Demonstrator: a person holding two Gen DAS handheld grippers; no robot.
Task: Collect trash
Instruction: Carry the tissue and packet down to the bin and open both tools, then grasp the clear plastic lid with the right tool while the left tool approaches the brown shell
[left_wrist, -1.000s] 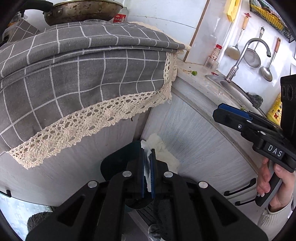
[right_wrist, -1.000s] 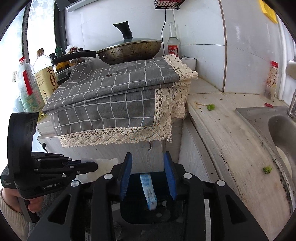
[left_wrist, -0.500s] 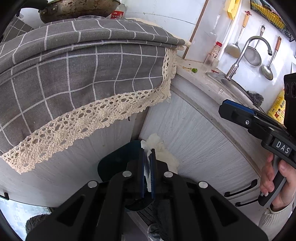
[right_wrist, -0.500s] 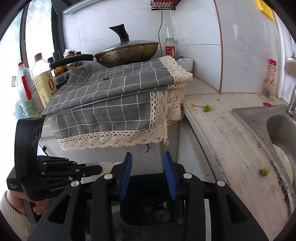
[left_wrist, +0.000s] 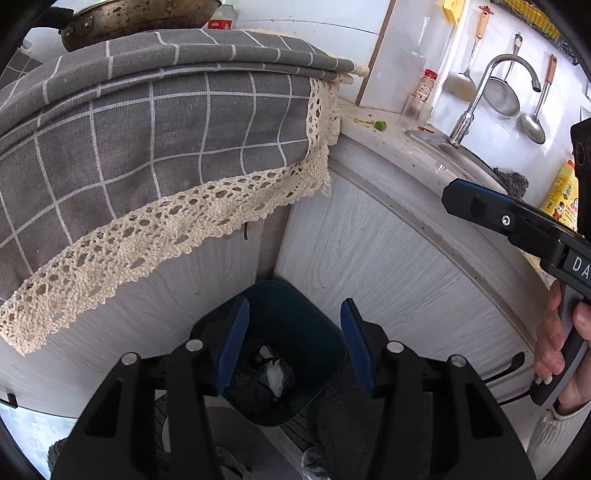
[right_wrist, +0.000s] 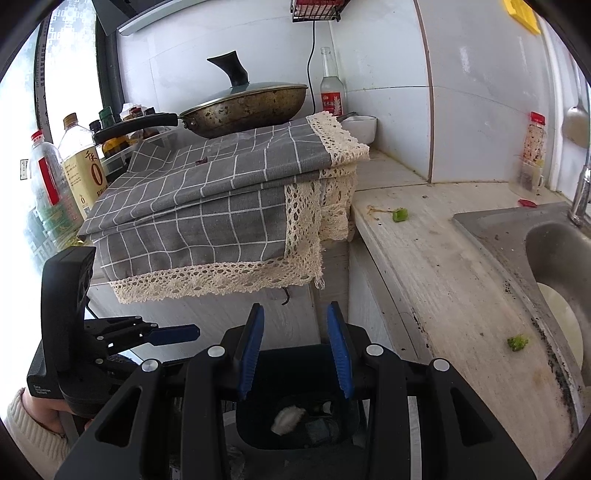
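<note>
tissue (left_wrist: 275, 374) lies in bin (left_wrist: 325, 332); left tool (left_wrist: 293, 338) opening, right tool (right_wrist: 295, 347) spread, both empty.

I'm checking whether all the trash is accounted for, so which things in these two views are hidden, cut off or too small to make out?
- Bin contents, left wrist view: beyond the white tissue, the dark scraps are too small to identify.
- Same bin, right wrist view: the right gripper body covers its rim and part of the inside.
- Sink, right wrist view: cut off by the picture's edge, so any trash in it is unseen.
- Floor around the bin: hidden by the left gripper, whose jaws are opening with nothing between them.
</note>
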